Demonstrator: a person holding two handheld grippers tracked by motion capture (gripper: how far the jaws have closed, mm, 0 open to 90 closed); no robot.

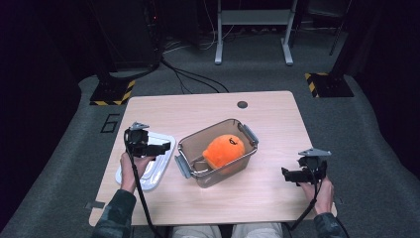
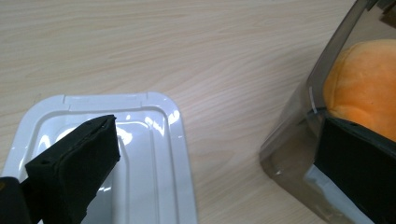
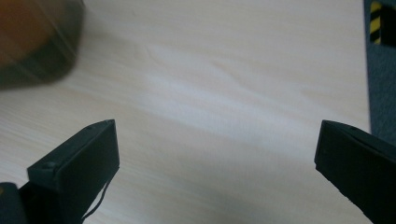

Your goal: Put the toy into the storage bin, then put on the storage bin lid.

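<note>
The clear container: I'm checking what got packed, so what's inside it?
Inside the clear container sits an orange plush toy beside a metal wire loop. Whatever lies under the toy is covered.

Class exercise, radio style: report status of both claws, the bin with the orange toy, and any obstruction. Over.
Left claw open above white lid, holding nothing. Right claw open over bare table. Orange plush inside clear bin, uncovered. Nothing between lid and bin.

I see the worktop (image 1: 267, 193) as pale wood grain with a matt, smooth finish. Left of the box (image 1: 190, 144), which is smoky clear plastic, lies a glossy white plastic lid (image 2: 159, 154). Inside the box, the orange toy (image 1: 225, 148) looks like soft, fuzzy cloth.
</note>
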